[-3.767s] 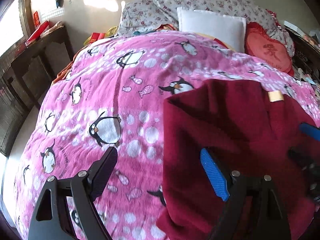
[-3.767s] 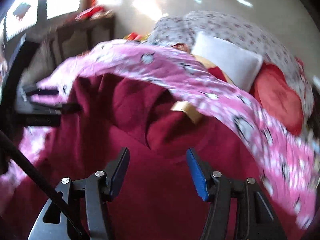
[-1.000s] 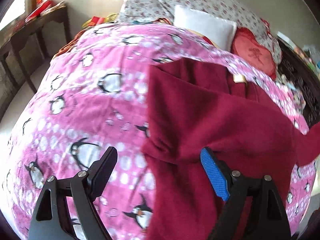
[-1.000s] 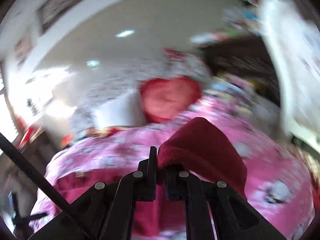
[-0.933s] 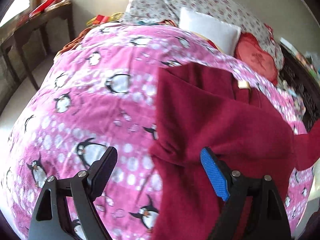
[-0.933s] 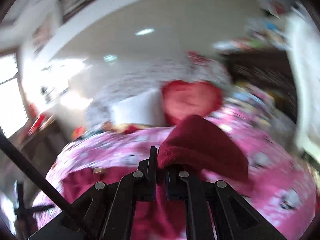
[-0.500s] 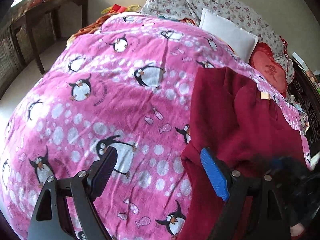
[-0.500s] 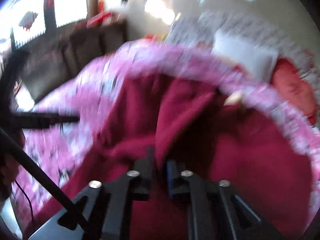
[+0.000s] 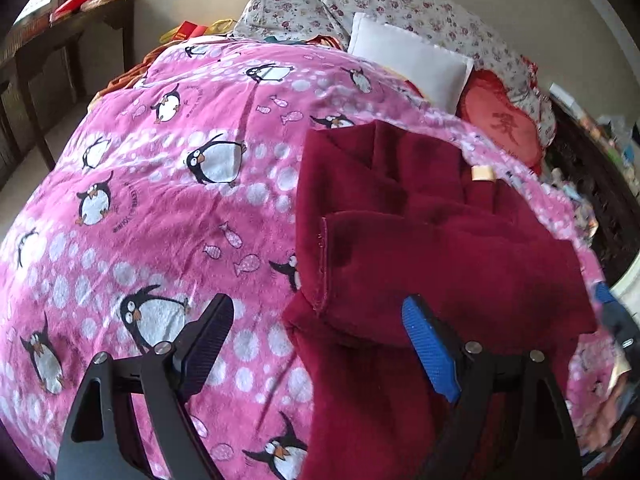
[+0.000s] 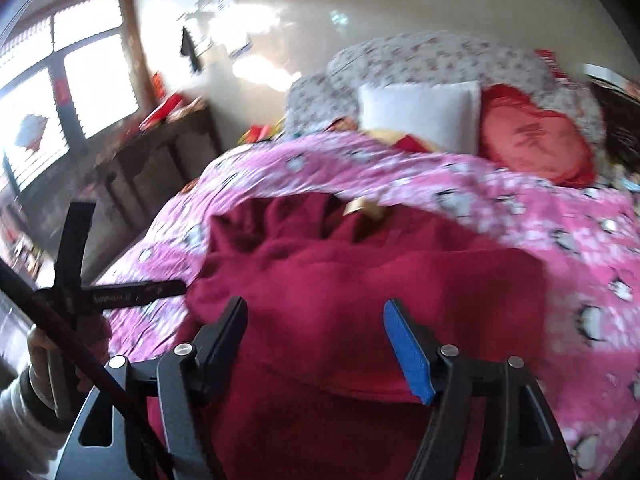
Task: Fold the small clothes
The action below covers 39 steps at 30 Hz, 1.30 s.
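Note:
A dark red fleece garment (image 9: 420,248) lies on the pink penguin blanket (image 9: 168,184), with its right sleeve folded across the body and a tan neck label (image 9: 483,173) at the far end. It also shows in the right wrist view (image 10: 360,280). My left gripper (image 9: 316,344) is open and empty above the garment's left edge. My right gripper (image 10: 314,340) is open and empty just above the garment's near part. Part of the right gripper shows at the right edge of the left wrist view (image 9: 612,312).
A white pillow (image 9: 408,60), a red heart cushion (image 9: 504,128) and a floral quilt (image 9: 400,4) lie at the bed's head. A dark wooden table (image 9: 60,44) stands left of the bed. Dark furniture with clutter (image 9: 592,168) stands on the right.
My right gripper carried the sleeve across the garment, opened and let it go. The sleeve now lies folded over the body. The left gripper stayed open and drew back slightly.

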Each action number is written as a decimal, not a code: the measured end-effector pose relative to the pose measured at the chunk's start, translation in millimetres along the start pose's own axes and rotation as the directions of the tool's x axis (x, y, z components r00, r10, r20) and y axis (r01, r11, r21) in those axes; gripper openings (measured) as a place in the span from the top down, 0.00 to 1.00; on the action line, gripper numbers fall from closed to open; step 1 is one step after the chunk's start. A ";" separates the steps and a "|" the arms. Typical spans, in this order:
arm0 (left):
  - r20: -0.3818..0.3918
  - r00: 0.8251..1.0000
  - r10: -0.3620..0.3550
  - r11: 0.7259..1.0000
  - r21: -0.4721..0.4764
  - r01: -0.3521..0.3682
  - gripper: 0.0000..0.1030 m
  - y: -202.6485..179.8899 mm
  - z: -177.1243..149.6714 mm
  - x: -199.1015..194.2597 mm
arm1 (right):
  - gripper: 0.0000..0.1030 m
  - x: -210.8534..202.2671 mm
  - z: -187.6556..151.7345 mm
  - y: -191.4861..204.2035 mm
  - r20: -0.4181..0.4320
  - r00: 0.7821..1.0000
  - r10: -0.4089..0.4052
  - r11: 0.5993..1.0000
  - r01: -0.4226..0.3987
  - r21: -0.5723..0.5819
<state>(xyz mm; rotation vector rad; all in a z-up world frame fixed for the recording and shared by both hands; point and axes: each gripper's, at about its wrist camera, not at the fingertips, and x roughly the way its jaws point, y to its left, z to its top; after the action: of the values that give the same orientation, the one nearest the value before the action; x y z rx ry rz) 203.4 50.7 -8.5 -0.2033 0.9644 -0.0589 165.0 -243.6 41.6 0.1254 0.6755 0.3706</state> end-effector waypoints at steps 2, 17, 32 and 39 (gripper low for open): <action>-0.006 1.000 0.011 1.000 -0.001 -0.011 0.17 1.0 1.3 6.1 | 0.22 -12.0 -1.3 -15.0 0.008 0.999 -0.042 0.999 0.042 0.019; 0.067 0.995 0.070 0.990 0.117 -0.077 0.95 -35.5 32.4 19.2 | 0.22 -31.1 -20.2 -117.3 -0.002 0.977 -0.214 0.939 0.207 0.274; 0.024 1.000 0.006 0.999 0.035 -0.007 0.52 1.5 35.8 21.2 | 0.22 -10.2 -16.1 -61.7 -0.013 0.990 -0.139 0.983 0.140 0.119; 0.043 0.999 0.027 0.996 0.083 -0.030 0.41 -14.4 35.5 34.3 | 0.22 -10.9 -18.5 -66.7 -0.019 0.993 -0.119 0.981 0.121 0.150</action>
<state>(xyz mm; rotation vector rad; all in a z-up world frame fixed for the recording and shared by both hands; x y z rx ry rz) 252.6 36.9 -13.8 -0.1136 0.9210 -0.0680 165.1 -309.6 18.2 0.2253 0.7172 0.2039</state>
